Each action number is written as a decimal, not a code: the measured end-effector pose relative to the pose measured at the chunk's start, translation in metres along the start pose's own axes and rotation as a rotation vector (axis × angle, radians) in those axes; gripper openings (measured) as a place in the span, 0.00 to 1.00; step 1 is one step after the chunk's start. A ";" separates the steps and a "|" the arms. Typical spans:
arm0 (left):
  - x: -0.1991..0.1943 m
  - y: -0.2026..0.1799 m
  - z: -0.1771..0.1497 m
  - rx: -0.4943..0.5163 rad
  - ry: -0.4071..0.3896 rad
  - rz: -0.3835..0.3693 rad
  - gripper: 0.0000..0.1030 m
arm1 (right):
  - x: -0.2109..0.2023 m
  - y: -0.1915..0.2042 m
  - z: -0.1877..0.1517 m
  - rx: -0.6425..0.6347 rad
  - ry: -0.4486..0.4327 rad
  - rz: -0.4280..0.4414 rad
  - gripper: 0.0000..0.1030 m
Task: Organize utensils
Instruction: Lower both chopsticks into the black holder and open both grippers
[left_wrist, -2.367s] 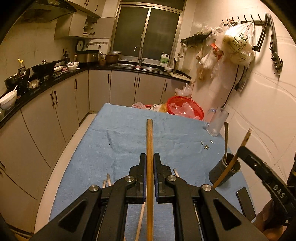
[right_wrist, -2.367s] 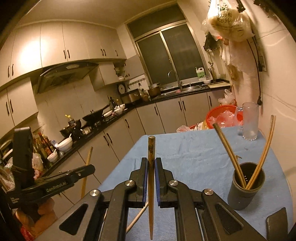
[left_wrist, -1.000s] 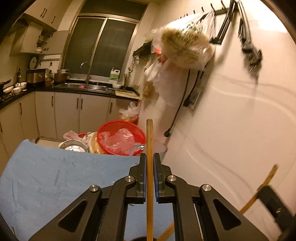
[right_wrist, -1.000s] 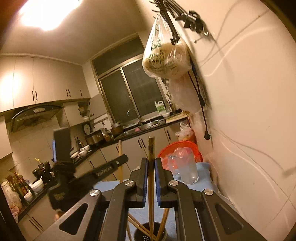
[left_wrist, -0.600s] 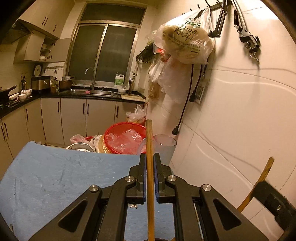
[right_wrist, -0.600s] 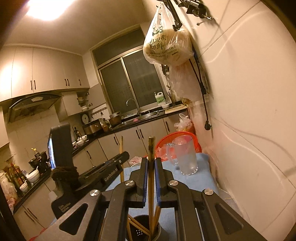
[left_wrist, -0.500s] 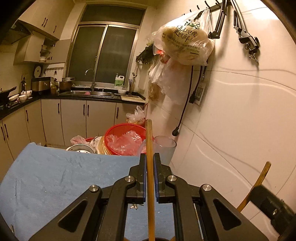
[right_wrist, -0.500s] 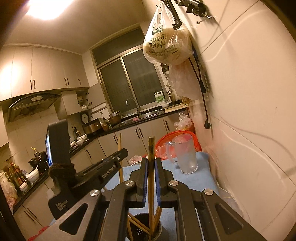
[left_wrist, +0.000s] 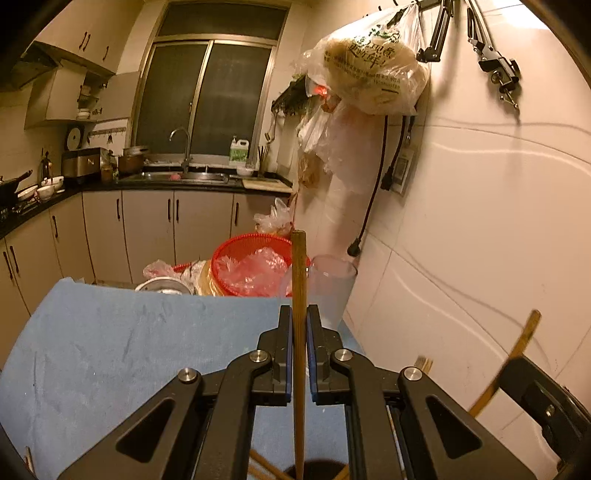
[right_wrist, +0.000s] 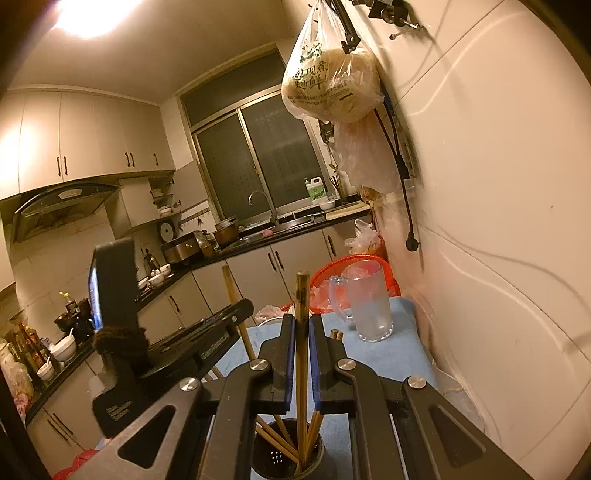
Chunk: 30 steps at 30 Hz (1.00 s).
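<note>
Chopsticks (right_wrist: 302, 332) stand upright over the dark cup (right_wrist: 286, 456), one pinched in the right tool (right_wrist: 302, 360) with its lower end inside the rim, one pinched in the left tool (left_wrist: 299, 356) just above it. Several sticks already lean inside, so sorting looks well along; both held sticks remain to be dropped. A glass jug (right_wrist: 369, 302) stands at 1 o'clock on the blue bench (left_wrist: 110, 350).

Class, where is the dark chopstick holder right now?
In the right wrist view, the chopstick holder sits at the bottom centre on the blue tablecloth, directly below the right claw, nearer than the glass mug.
</note>
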<state>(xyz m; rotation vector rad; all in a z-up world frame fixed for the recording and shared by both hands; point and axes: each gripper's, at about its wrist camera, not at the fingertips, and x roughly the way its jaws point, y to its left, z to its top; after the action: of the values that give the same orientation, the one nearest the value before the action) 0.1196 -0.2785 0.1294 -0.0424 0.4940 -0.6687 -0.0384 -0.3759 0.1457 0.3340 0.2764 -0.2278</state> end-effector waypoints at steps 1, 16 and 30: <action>-0.002 0.001 -0.002 0.003 0.006 0.002 0.07 | 0.002 -0.002 0.000 0.002 0.007 0.000 0.07; -0.032 0.010 -0.017 0.023 0.067 0.004 0.09 | -0.003 -0.014 -0.009 0.082 0.070 -0.016 0.11; -0.093 0.021 -0.028 0.048 0.017 0.036 0.22 | -0.067 -0.004 -0.013 0.141 -0.003 -0.014 0.14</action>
<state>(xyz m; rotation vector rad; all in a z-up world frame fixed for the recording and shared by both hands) 0.0565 -0.2028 0.1399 0.0172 0.4943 -0.6460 -0.1046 -0.3633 0.1534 0.4712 0.2602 -0.2625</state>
